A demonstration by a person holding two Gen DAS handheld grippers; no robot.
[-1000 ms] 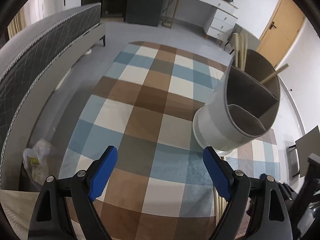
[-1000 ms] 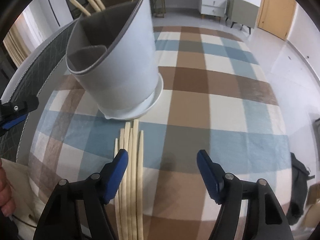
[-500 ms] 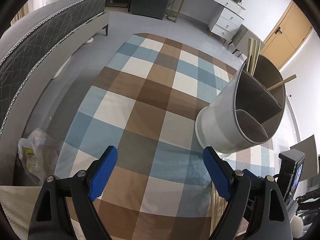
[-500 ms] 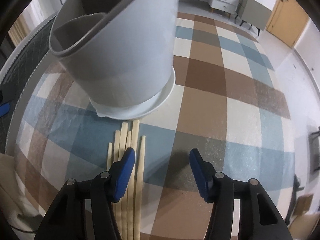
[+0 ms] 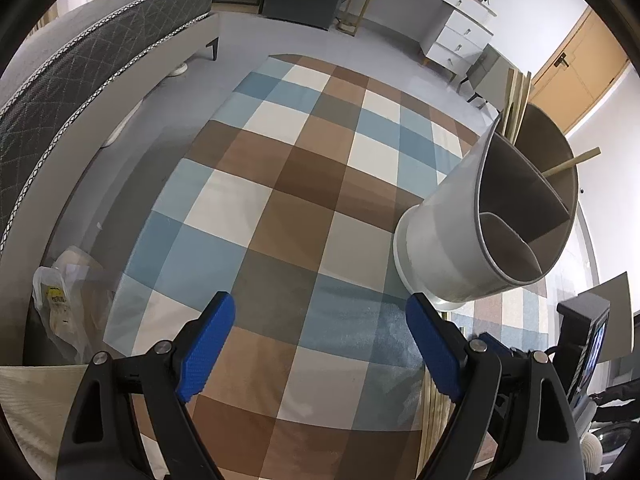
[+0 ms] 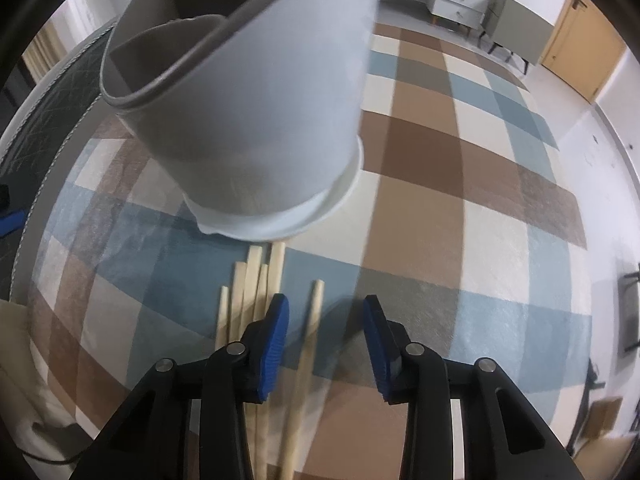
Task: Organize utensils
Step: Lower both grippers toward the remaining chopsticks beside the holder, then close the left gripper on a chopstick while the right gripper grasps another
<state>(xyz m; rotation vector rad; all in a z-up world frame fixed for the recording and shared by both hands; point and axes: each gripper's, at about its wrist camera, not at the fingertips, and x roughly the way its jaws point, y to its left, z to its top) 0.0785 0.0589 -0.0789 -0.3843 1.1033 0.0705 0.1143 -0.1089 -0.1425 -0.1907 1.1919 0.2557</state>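
Note:
A white utensil holder (image 6: 260,120) with grey compartments stands on the checked cloth (image 6: 420,208). In the left wrist view this holder (image 5: 448,240) has chopsticks (image 5: 516,92) sticking up from its far compartment. A bundle of pale chopsticks (image 6: 248,280) lies just in front of the holder's base. One chopstick (image 6: 310,328) lies apart from the bundle, between the blue pads of my right gripper (image 6: 326,308). Its jaws are closing, with a gap still showing on both sides of the stick. My left gripper (image 5: 320,308) hangs open over the cloth, left of the holder, with nothing in it.
A grey quilted bed (image 5: 80,80) runs along the left, with a plastic bag (image 5: 60,312) on the floor beside it. White drawers (image 5: 452,36) and a wooden door (image 5: 572,80) stand at the far side. The right-hand device (image 5: 580,340) shows at the left view's right edge.
My right gripper's jaws have narrowed and it has come closer to the holder and lower. One chopstick now lies apart from the bundle, between its pads. The left gripper stays open, hardly moved.

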